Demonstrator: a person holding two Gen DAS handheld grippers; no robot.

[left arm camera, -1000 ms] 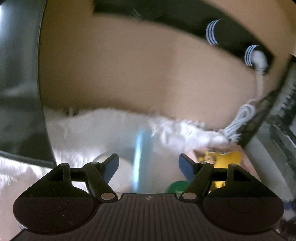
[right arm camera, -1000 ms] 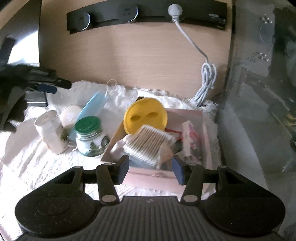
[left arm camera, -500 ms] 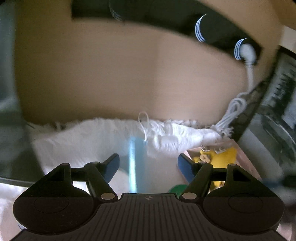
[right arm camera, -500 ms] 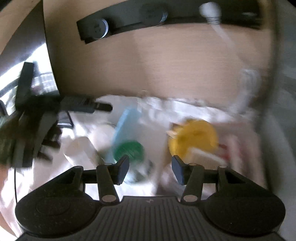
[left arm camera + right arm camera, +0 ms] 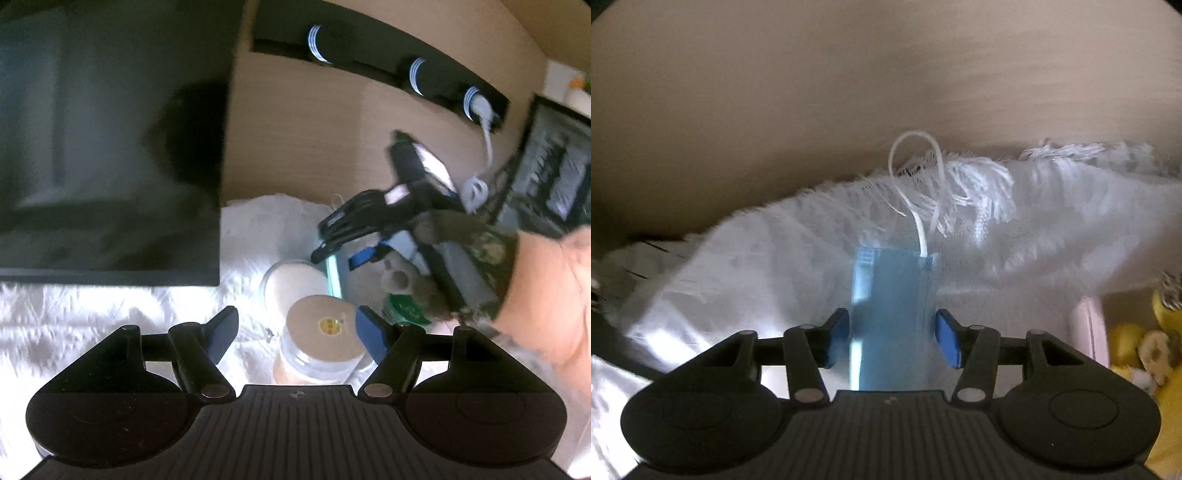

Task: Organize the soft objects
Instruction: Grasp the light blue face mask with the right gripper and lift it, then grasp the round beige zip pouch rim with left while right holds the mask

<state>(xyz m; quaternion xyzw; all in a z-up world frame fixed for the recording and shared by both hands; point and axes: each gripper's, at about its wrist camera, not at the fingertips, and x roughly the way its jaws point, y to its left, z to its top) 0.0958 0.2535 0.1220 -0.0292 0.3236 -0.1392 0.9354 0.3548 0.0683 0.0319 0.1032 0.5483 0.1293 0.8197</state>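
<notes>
Blue pleated fabric face mask (image 5: 892,295) with a white ear loop lies on the fluffy white fringed cloth (image 5: 1052,236), running toward 12 o'clock right between the right gripper (image 5: 892,338) jaws, which are closing around it but not pinching yet. Left gripper (image 5: 297,332) jaws are wide open, holding nothing, with a clear jar with a tan round lid (image 5: 321,332) between them, and the gloved hand (image 5: 476,258) sits at 2 o'clock.

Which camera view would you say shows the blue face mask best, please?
The right wrist view: the blue face mask lies centred on the white fluffy cloth, its ear loop visible, between the closing right tool. The left wrist view shows only a thin edge behind that tool.
</notes>
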